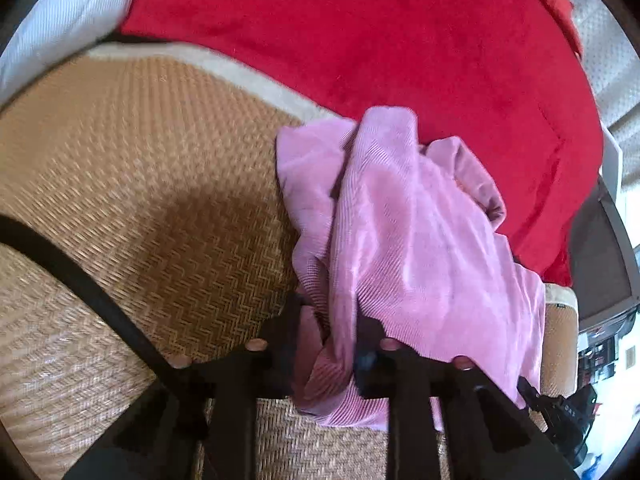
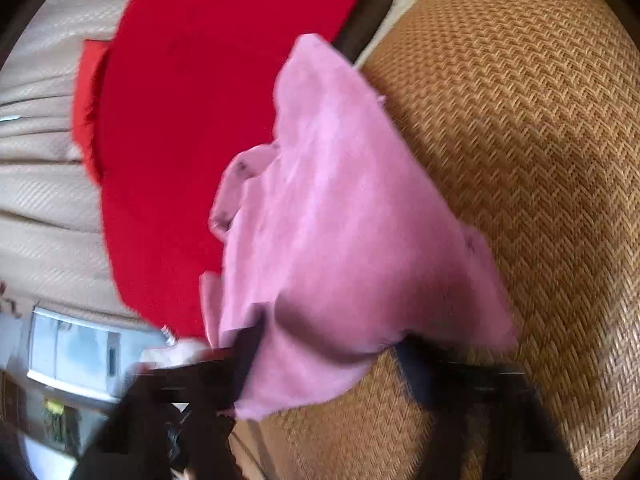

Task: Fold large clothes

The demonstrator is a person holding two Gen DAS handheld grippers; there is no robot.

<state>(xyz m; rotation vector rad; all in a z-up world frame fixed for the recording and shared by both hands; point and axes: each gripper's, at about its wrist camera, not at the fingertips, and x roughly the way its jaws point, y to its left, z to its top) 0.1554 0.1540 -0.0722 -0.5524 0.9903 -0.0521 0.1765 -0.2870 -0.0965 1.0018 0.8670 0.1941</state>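
Black fingers of the left gripper (image 1: pixel 326 340) sat narrow, pinched on a fold of the pink garment (image 1: pixel 400 240), with ribbed cloth bunched between and over them. On the right gripper (image 2: pixel 328 344) the fingers stood wider apart, but the pink garment (image 2: pixel 340 220) draped across both tips and the frame was blurred, so I could not tell whether they clamped it.

That one garment lay crumpled, partly on the woven mat (image 1: pixel 140 184) and partly over the edge of a red blanket (image 1: pixel 400 40). The mat (image 2: pixel 520 160) was tan with a herringbone weave and a pale fabric border, and it covered most of the surface under both grippers. A single red blanket (image 2: pixel 172 140) spread beyond it.

One white pillow (image 1: pixel 68 20) showed at the upper left of the left wrist view, touching the blanket's corner. Beige textured fabric (image 2: pixel 40 200) filled the area past the blanket in the right wrist view. A black cable (image 1: pixel 88 284) curved across the mat. Below the beige fabric a window (image 2: pixel 72 352) gave bright light. Small white markings on a black part at the left view's lower right edge were too small to read.
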